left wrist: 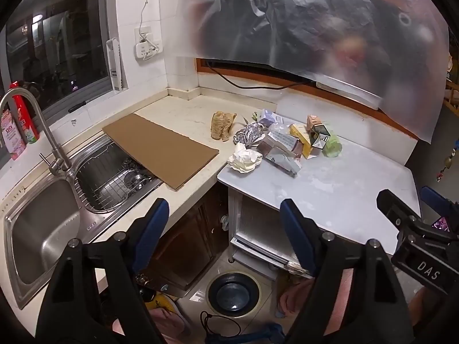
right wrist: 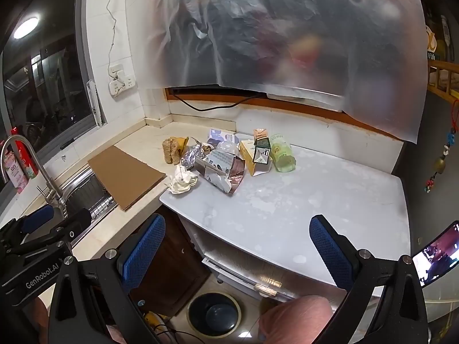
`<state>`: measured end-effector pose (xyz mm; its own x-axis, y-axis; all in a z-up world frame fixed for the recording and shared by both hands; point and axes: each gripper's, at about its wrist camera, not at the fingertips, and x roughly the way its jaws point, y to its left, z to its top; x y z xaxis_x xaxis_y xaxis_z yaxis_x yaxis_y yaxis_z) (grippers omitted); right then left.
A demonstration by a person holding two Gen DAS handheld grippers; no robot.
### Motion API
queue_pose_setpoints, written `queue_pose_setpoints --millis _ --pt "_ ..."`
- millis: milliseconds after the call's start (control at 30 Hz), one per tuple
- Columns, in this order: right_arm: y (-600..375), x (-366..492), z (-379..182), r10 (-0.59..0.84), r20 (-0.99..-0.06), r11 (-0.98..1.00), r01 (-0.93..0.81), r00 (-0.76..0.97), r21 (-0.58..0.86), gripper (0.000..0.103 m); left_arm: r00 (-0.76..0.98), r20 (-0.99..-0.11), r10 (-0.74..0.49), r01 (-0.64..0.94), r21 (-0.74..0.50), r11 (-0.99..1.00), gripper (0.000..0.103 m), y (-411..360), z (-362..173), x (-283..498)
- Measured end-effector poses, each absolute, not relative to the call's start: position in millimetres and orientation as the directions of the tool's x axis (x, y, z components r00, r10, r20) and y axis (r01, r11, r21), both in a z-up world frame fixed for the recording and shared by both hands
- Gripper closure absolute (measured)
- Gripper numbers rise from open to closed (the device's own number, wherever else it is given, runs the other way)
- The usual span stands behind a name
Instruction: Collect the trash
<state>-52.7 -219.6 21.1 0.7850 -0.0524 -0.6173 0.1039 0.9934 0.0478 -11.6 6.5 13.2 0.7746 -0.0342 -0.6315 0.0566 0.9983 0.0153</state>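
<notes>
A pile of trash lies at the back of the white table [left wrist: 344,189] [right wrist: 287,206]: a crumpled white tissue [left wrist: 245,159] [right wrist: 182,182], crumpled foil [left wrist: 249,135] [right wrist: 191,154], torn cartons [left wrist: 282,150] [right wrist: 222,172], a yellow box [left wrist: 301,140] [right wrist: 249,154], a green plastic cup on its side [left wrist: 332,146] [right wrist: 282,153] and a brown husk [left wrist: 221,123] [right wrist: 173,149]. A round bin with a dark liner [left wrist: 233,292] [right wrist: 213,314] stands on the floor below. My left gripper [left wrist: 225,218] and right gripper [right wrist: 236,238] are both open and empty, held in front of the table's near edge.
A cardboard sheet [left wrist: 160,147] [right wrist: 126,176] lies across the counter and part of the steel sink [left wrist: 43,229]. A faucet [left wrist: 34,126] rises at the left. A plastic sheet [left wrist: 315,28] hangs over the back window. A phone [right wrist: 439,252] is at the far right.
</notes>
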Motion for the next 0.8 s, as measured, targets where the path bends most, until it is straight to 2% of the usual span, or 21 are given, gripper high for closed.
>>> queue_pose_setpoints --millis 533,667,800 --pt "-222.4 -51.0 21.8 -0.05 -0.616 0.993 0.105 0.786 0.054 0.001 0.761 -0.645 -0.073 0.082 -0.015 0.996 0.036 2.3 13.1 -9.8" --pt "-223.5 -51.4 22.6 -0.047 -0.614 0.993 0.102 0.788 0.054 0.001 0.76 -0.645 -0.077 0.076 -0.03 0.997 0.042 4.7 12.9 -9.8" --pt "-223.3 -52.3 23.9 -0.047 -0.613 0.993 0.102 0.788 0.055 0.001 0.758 -0.648 -0.068 0.07 -0.022 0.997 0.043 5.1 11.9 -10.2"
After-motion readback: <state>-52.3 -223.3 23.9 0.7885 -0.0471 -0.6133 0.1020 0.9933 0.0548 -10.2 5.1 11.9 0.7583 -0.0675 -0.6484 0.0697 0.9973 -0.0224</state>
